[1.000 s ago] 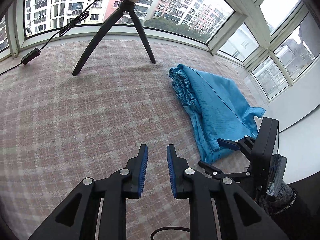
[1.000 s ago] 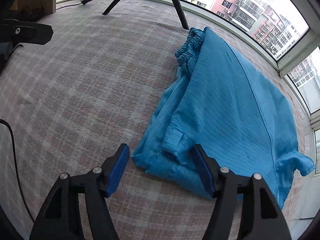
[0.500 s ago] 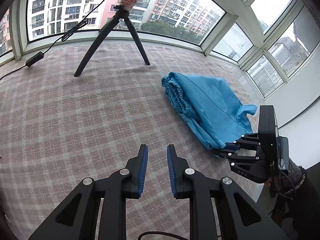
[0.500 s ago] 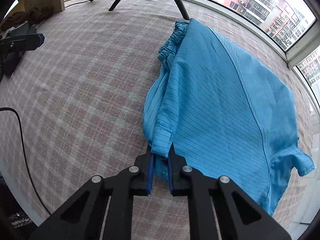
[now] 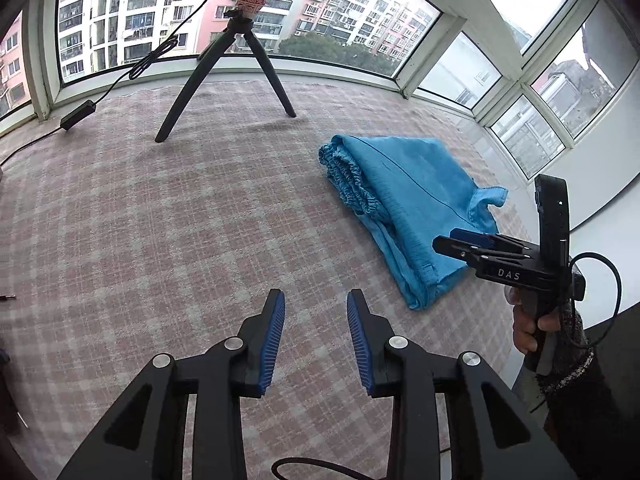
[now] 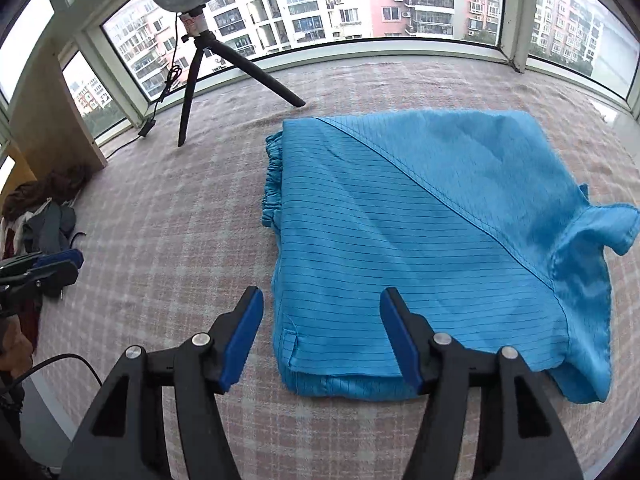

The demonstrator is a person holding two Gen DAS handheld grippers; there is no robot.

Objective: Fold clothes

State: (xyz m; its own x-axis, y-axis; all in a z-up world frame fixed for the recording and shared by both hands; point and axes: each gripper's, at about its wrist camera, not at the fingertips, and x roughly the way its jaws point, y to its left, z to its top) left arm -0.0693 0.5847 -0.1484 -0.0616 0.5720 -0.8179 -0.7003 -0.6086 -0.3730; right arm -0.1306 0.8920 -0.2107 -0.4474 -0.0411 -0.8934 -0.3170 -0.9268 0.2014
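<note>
— Lying folded on the pink-and-white checked cloth surface (image 6: 168,208), is that the blue pinstriped garment with the elastic gathered waistband (image 6: 400,232)?

— Yes. In the right wrist view it fills the middle and the 3 o'clock side, with the gathered waistband at its 9 o'clock edge and a loose flap sticking up toward 3 o'clock. A diagonal seam runs across its top layer from 11 o'clock down to 4 o'clock.

— What about the right gripper (image 6: 322,334)?

— Its jaws stand wide apart with nothing between the blue pads. It hangs over the garment's near edge at 6 o'clock; the right finger overlaps the fabric in the picture, the left finger is over bare cloth just beside the garment's corner. Whether a pad touches the fabric, I cannot tell.

— And the left gripper (image 5: 316,334)?

— Also parted, empty, over the bare checked cloth. In the left wrist view the garment (image 5: 404,216) lies toward 2 o'clock, apart from those fingers. The right gripper (image 5: 452,242) shows there at 3 o'clock, held by a person's hand (image 5: 532,324) in a knitted sleeve cuff.

— Anything else on the surface?

— A black tripod (image 6: 200,76) carrying a ring light stands at 11 o'clock beyond the garment, near the windows, with a black cable (image 5: 132,76) trailing from it. A heap of dark clothes (image 6: 44,216) sits at 9 o'clock in the right wrist view.
</note>
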